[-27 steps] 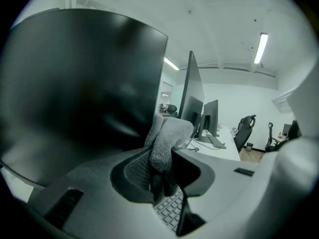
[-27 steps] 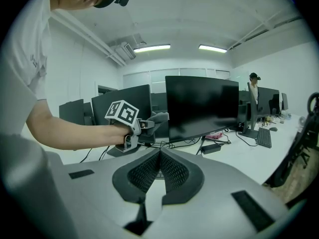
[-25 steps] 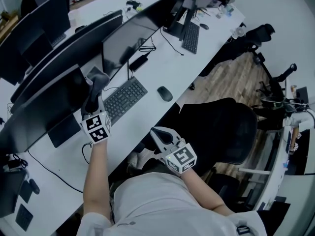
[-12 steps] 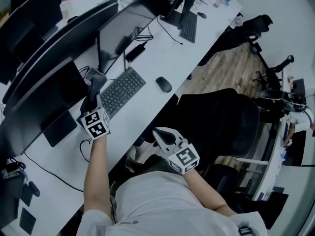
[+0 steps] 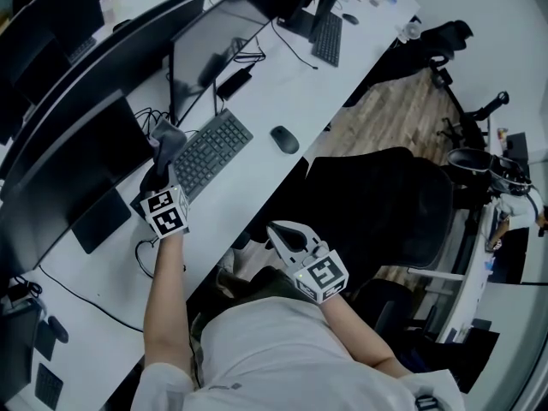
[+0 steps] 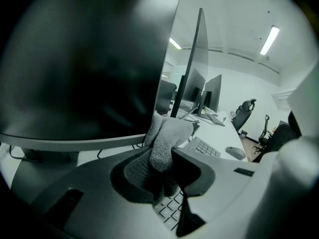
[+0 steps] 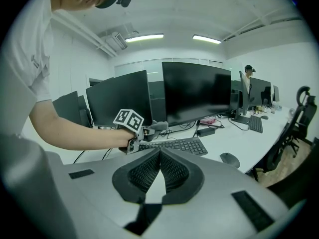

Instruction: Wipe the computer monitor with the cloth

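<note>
My left gripper (image 5: 164, 163) is shut on a grey cloth (image 5: 169, 135), whose bunched end sticks out past the jaws. It is held by the lower right corner of the near dark monitor (image 5: 68, 174), just above the desk. In the left gripper view the cloth (image 6: 167, 141) sits at the bottom edge of that monitor's screen (image 6: 84, 59). My right gripper (image 5: 276, 229) hangs off the desk over the person's lap, shut and empty. Its own view shows the closed right gripper (image 7: 159, 152), the left gripper (image 7: 144, 132) and the cloth (image 7: 158, 125).
A black keyboard (image 5: 212, 152) and a mouse (image 5: 284, 139) lie on the white desk (image 5: 282, 92) right of the cloth. A second monitor (image 5: 210, 54) stands behind them, cables at its foot. A black office chair (image 5: 385, 204) stands at the right, and more monitors line the desk.
The left gripper with the cloth has drawn slightly off the monitor's lower corner toward the keyboard's near end. The right gripper has stayed in place.
</note>
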A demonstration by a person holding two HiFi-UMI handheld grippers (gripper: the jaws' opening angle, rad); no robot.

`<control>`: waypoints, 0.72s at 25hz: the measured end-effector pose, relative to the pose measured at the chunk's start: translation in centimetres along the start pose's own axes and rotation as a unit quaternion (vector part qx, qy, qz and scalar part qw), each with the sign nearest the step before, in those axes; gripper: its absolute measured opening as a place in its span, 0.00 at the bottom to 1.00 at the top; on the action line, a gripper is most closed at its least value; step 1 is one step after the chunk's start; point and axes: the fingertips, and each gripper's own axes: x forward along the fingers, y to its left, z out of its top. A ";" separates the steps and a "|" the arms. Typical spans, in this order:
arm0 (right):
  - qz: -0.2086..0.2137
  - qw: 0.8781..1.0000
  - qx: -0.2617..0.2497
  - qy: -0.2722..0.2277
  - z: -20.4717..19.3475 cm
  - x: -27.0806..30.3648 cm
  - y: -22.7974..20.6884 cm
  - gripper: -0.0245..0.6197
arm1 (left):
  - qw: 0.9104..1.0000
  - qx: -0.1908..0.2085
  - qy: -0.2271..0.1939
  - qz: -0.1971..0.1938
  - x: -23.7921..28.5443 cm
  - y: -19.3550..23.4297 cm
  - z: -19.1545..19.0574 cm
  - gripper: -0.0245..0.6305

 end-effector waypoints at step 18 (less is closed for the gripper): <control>0.005 1.000 -0.002 0.001 0.5 0.9 3.2 0.05 | 0.999 0.036 0.036 0.019 -2.0 3.8 -2.2 0.18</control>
